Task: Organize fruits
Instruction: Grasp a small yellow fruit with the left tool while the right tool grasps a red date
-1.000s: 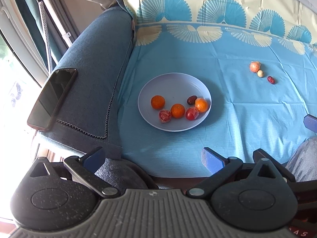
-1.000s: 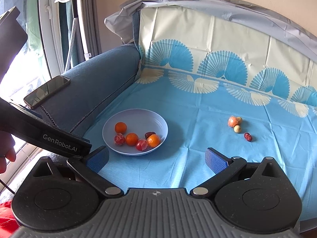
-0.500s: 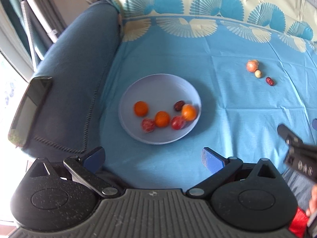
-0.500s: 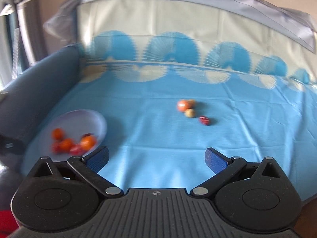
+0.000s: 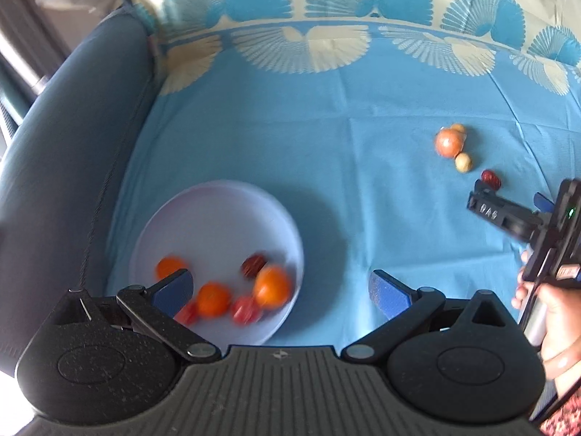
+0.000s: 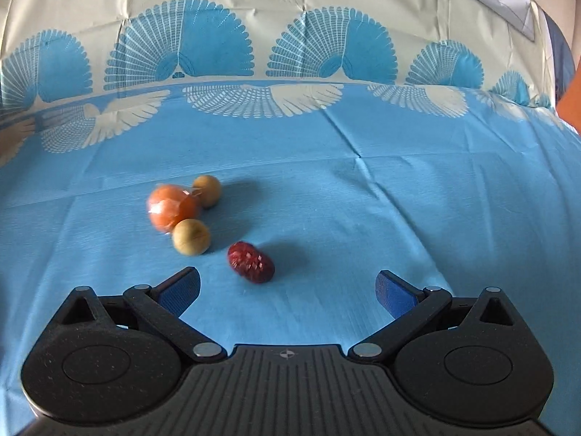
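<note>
A pale plate [image 5: 218, 210] on the blue cloth holds several oranges and small red fruits, such as one orange [image 5: 273, 287]. My left gripper [image 5: 281, 289] is open just above the plate's near edge. On the cloth to the right lie a wrapped orange fruit [image 6: 172, 208], two tan round fruits [image 6: 191, 237] and a red date [image 6: 250, 262]. My right gripper [image 6: 288, 292] is open and empty, just short of the date. It also shows in the left wrist view [image 5: 508, 207], next to the date [image 5: 491, 178].
A blue-grey sofa arm [image 5: 65, 167] borders the cloth on the left. The patterned cloth rises up the backrest [image 6: 290, 11] behind the fruits. A hand [image 5: 548, 327] holds the right gripper at the right edge.
Both grippers moved forward. The left came closer over the plate. The right swung right and closed in on the loose fruits, and the plate left its view.
</note>
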